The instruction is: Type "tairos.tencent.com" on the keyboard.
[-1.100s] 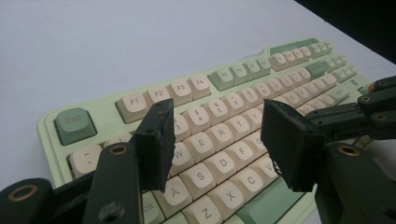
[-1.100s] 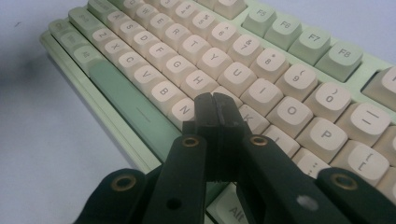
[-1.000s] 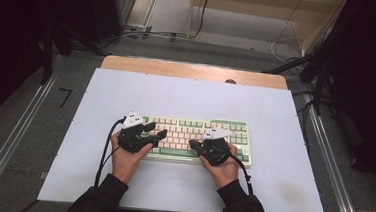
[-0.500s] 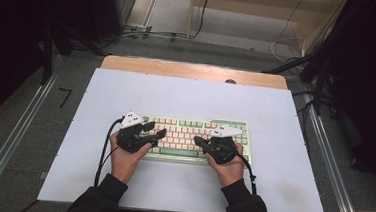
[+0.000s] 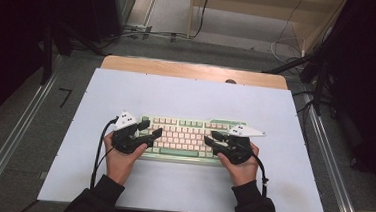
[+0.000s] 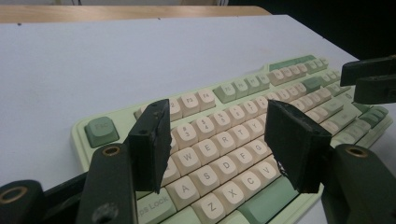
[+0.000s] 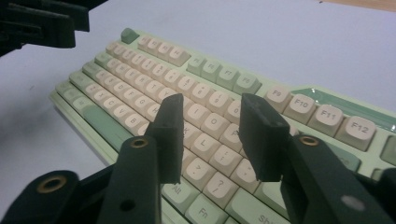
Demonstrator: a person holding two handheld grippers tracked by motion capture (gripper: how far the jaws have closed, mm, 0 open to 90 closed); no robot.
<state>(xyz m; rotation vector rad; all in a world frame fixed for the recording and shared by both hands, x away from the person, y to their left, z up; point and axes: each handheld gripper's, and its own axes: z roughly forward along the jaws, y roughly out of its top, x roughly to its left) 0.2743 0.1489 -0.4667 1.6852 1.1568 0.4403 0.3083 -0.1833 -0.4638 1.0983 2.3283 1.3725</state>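
A green keyboard (image 5: 184, 136) with cream keys lies in the middle of the white table (image 5: 191, 98). My left gripper (image 5: 153, 128) hovers over its left end, jaws open, with only keys under the gap. In the left gripper view the left gripper (image 6: 217, 121) spans the Q-to-T keys of the keyboard (image 6: 224, 154). My right gripper (image 5: 210, 137) is above the right half, and its jaws have just been opening. In the right gripper view the right gripper (image 7: 211, 109) frames the keys around O and L of the keyboard (image 7: 140, 79), touching none. The left jaws have also opened a little further.
A wooden strip (image 5: 193, 70) runs along the table's far edge. Metal rails (image 5: 18, 134) line both sides on the floor. Cables (image 5: 286, 40) lie on the floor beyond. Bare white tabletop surrounds the keyboard.
My right gripper has slid to the right along the keyboard and its jaws have gone from shut to open. The left hand has stayed in place.
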